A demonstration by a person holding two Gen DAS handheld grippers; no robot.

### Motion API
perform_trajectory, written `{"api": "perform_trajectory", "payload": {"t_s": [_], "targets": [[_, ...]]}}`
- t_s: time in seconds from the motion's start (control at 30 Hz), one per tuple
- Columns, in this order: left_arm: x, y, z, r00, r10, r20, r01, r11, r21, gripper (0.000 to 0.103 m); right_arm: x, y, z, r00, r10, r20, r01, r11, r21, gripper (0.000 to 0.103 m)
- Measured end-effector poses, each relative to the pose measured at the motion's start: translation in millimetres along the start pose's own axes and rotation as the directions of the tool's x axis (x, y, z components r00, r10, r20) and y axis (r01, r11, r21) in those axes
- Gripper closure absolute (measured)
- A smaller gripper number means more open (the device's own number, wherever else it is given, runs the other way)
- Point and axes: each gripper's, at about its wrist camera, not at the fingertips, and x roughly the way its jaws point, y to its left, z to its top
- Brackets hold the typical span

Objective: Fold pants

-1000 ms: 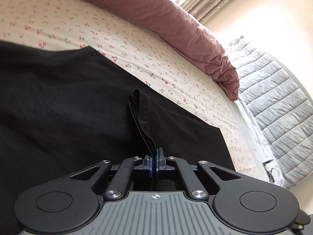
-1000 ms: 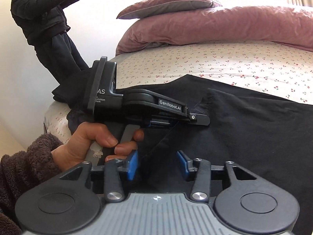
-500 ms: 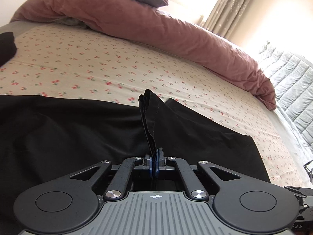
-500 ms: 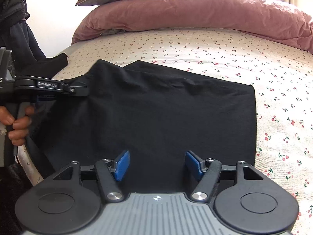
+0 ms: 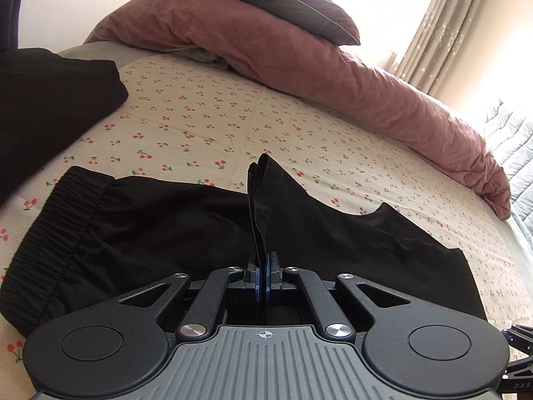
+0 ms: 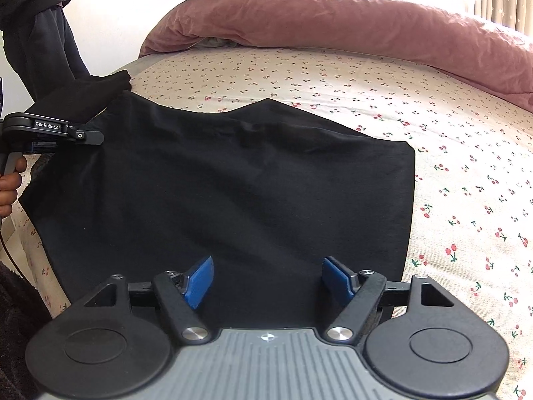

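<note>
Two grippers work the black pants (image 6: pixel 233 183) spread across my cherry-print bed (image 6: pixel 449 153): my left gripper (image 5: pixel 263 275) pinches a hem at their left end, while my right gripper (image 6: pixel 266 276), fingers apart, hovers over their near edge.

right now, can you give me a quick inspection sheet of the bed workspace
surface: cherry-print bedsheet, pants spread on it
job's things: black pants lying flat, elastic waistband on the left, one edge lifted
clutter: second dark garment at the bed's far left
grippers: left gripper shut on a pants edge; right gripper open above the pants, holding nothing
cables: thin dark cable below the left hand
surroundings: pink duvet, pillow, curtain, a person standing
</note>
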Motion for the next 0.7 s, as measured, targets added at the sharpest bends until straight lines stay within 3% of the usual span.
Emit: {"api": "perform_trajectory", "payload": {"t_s": [0.23,0.47,0.7], "targets": [[-9.6,31.2,11.5,0.993,0.109,0.043,-0.108,0.994,-0.035,0.102,6.9,5.2,3.9,1.0,-0.012,0.023,0.012,1.0,-0.015,0.029],[-16.1,49.6,16.5,0.963,0.254,0.093,-0.252,0.967,-0.032,0.102,12.5,11.1,5.4,1.0,-0.011,0.017,0.012,0.999,-0.037,0.029],[-12.9,57.1,18.7,0.947,0.306,0.1,-0.303,0.952,-0.043,0.102,15.2,14.6,6.2,1.0,-0.011,0.018,0.012,0.999,-0.05,0.028]]}}
